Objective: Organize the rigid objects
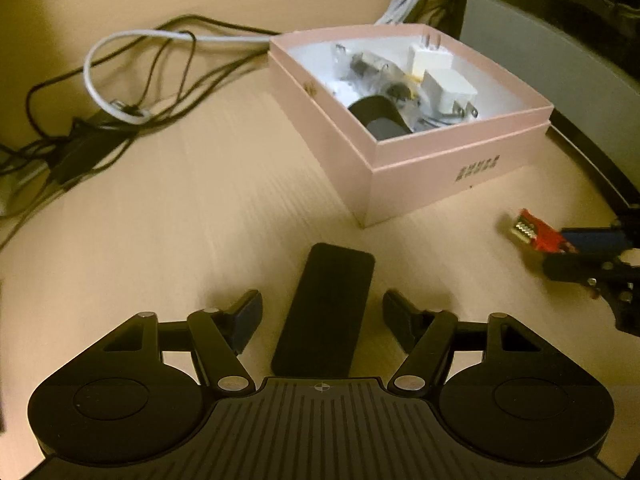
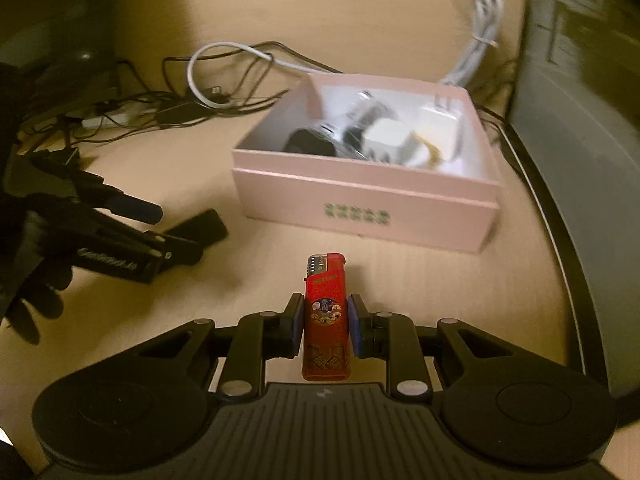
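A flat black slab (image 1: pixel 325 312) lies on the table between the fingers of my left gripper (image 1: pixel 322 322), which is open with a gap on both sides of it. A red lighter (image 2: pixel 326 320) stands upright in my right gripper (image 2: pixel 325 330), whose blue pads are shut on its body. The pink box (image 1: pixel 424 160) sits beyond, holding white chargers (image 1: pixel 448 88) and a black rounded item (image 1: pixel 378 116). In the right wrist view the same box (image 2: pixel 360 204) is straight ahead, with the left gripper (image 2: pixel 168 228) and slab (image 2: pixel 200 226) at the left. The red lighter (image 1: pixel 540 234) shows at the right edge of the left wrist view.
Tangled black and white cables (image 1: pixel 132 80) and a black adapter (image 1: pixel 80 152) lie at the far left of the table. A grey cabinet (image 2: pixel 580 140) and dark table edge (image 2: pixel 560 260) run along the right. A gloved hand (image 2: pixel 28 272) holds the left gripper.
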